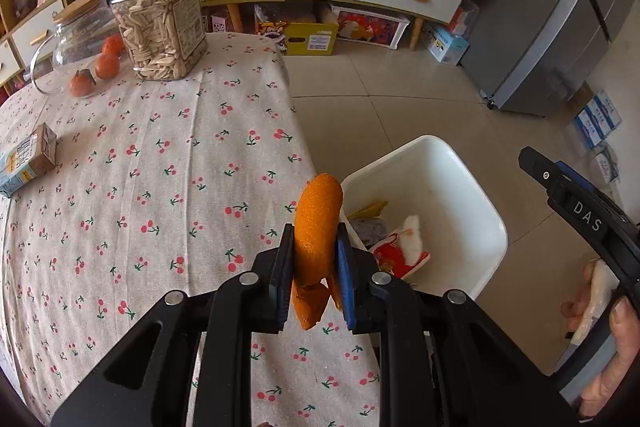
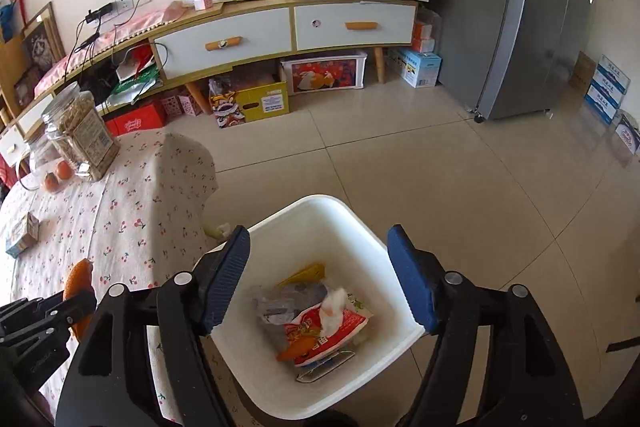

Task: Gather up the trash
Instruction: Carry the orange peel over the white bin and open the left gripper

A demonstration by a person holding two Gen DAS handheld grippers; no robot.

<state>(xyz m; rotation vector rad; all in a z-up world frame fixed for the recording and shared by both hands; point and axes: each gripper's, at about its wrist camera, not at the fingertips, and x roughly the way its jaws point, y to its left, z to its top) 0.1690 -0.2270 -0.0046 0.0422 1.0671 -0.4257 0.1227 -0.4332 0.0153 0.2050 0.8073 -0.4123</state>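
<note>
My left gripper [image 1: 314, 247] is shut on a curled strip of orange peel [image 1: 318, 223], held above the right edge of the cherry-print tablecloth [image 1: 160, 167]. Just right of it, on the floor, stands the white bin [image 1: 460, 179] with a red wrapper [image 1: 400, 259] inside. In the right wrist view my right gripper [image 2: 320, 275] stands open over the bin [image 2: 360, 219] with nothing between its blue pads [image 2: 224, 275]. Below it lie the red wrapper [image 2: 324, 335], a white tissue [image 2: 334, 307] and other scraps. The peel [image 2: 78, 279] shows at the lower left. A small drink carton [image 1: 26, 161] lies on the table.
At the table's far corner stand a jar of seeds [image 1: 160, 23], a glass pot [image 1: 80, 31] and tangerines [image 1: 106, 65]. A sideboard with drawers [image 2: 240, 35], boxes beneath it, and a grey fridge [image 2: 540, 27] line the tiled floor. A hand [image 1: 600, 307] holds the right tool.
</note>
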